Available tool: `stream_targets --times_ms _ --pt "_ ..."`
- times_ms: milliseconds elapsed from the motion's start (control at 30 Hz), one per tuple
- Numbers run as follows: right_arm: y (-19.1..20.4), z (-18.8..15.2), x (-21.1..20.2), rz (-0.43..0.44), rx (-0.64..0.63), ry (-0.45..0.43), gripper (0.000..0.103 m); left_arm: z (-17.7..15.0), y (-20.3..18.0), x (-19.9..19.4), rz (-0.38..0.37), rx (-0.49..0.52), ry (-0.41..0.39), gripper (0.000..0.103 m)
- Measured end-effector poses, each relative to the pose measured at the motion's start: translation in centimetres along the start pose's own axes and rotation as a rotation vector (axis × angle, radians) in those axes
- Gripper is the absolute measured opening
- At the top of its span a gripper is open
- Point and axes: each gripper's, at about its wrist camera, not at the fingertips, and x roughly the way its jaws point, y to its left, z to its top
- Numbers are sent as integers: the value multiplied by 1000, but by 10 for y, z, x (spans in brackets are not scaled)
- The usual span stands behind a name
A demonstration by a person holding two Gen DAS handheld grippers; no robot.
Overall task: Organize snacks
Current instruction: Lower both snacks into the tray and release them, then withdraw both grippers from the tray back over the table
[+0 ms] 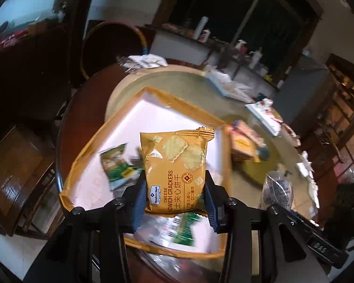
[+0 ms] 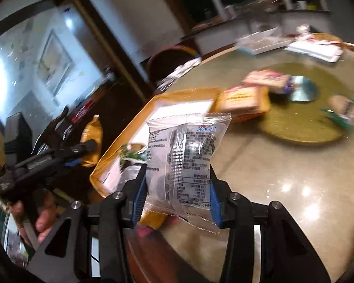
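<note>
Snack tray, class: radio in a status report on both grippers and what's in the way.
Left hand-held gripper shut on cracker packet, over the tray. Right hand-held gripper shut on clear packet. Green packets already in tray.

Round wooden table [image 1: 87,108] sitting at centre, dark wooden chair [image 1: 18,165] standing at nine o'clock, cluttered counter [image 1: 224,47] running at one o'clock, lit whiteboard [image 2: 35,70] glowing at ten o'clock
</note>
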Motion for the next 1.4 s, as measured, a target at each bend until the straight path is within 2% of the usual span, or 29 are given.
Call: stream_targets --times_ms 100,167,400,800,900,967,1067,1400 --pt "8 19 35 16 -17 45 47 7 8 18 64 -1 -18 43" --pt "13 36 58 1 -34 64 47 13 11 30 61 -10 -8 43" --pt "11 70 113 -44 -42 130 47 24 18 54 151 19 -31 43" --pt "11 71 136 -113 -46 160 51 23 17 62 190 82 -20 45" --pt "17 72 126 -126 -58 135 59 19 9 56 233 114 -40 56" --pt "24 73 108 -131 -78 82 67 17 5 48 243 127 -68 73" --pt "30 70 84 -116 -83 40 71 13 -4 31 256 133 -121 77" --pt "23 35 17 -61 -31 -19 73 -12 -39 -9 262 162 -154 79"
